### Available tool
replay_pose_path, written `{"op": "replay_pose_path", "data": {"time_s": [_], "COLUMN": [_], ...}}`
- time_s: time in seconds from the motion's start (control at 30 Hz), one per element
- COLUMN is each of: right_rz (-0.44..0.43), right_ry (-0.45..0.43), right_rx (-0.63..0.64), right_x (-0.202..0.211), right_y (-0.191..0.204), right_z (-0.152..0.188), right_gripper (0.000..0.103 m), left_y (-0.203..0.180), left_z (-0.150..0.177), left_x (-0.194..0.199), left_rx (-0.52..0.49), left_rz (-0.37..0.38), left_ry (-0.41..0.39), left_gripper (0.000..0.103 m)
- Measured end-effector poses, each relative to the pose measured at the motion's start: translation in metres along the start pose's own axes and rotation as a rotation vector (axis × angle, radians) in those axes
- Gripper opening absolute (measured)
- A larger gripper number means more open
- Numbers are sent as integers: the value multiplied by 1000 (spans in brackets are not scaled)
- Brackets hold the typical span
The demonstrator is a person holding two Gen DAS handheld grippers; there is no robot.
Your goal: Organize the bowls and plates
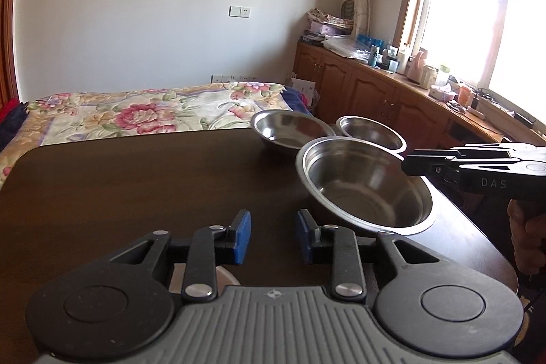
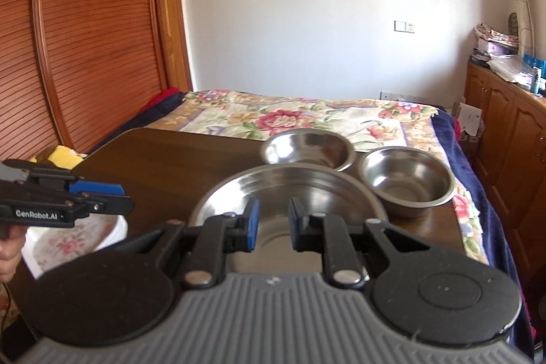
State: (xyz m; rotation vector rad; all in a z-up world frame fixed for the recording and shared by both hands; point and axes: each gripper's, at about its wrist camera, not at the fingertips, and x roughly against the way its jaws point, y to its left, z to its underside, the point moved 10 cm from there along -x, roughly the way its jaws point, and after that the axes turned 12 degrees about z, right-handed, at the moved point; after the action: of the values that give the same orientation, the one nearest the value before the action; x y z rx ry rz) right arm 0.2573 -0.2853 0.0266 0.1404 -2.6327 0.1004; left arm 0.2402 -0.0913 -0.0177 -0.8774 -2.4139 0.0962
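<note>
Bowls (image 2: pixel 407 181) were seen unstacked, three apart on the tabletop (image 1: pixel 136 186); nothing sorted yet. Left gripper (image 1: pixel 273 236) and right gripper (image 2: pixel 273 222) were both held released, empty.

Strong daylight is admitted through the window (image 1: pixel 484 23), which is blown out to white. Straight lines are bowed at the fisheye edges, and slight softness is seen throughout.
</note>
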Motion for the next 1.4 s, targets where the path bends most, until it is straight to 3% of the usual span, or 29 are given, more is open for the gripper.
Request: {"op": "replay_pose_path", "data": {"time_s": [0.17,0.27,0.4,0.47,0.53,0.83,1.4], "right_rz": [17,28,31,36,40,39,-24], "right_ry": [-10,-16,-12,-11,-16,19,76], "right_rx": [-4,-3,-13,-14,-20,-48,-71], "right_x": [-5,-9,-15,-18,-21,-40,-60], "right_y": [-17,-26,-41,-46,-53,-70,-69], "right_z": [1,3,4,4,5,14,28], "right_gripper": [21,21,22,31,47,59,60], "left_y": [-6,-8,-13,-14,-15,-18,-18], "left_z": [-6,-8,-12,-13,-13,-14,-11], "left_x": [-16,-25,-38,-44,-50,-73,-93], "left_rx": [8,14,4,12,16,19,54], "left_rz": [7,8,1,4,5,8,20], "left_ry": [2,3,6,9,13,37,65], "left_gripper": [38,47,49,51,54,56,56]}}
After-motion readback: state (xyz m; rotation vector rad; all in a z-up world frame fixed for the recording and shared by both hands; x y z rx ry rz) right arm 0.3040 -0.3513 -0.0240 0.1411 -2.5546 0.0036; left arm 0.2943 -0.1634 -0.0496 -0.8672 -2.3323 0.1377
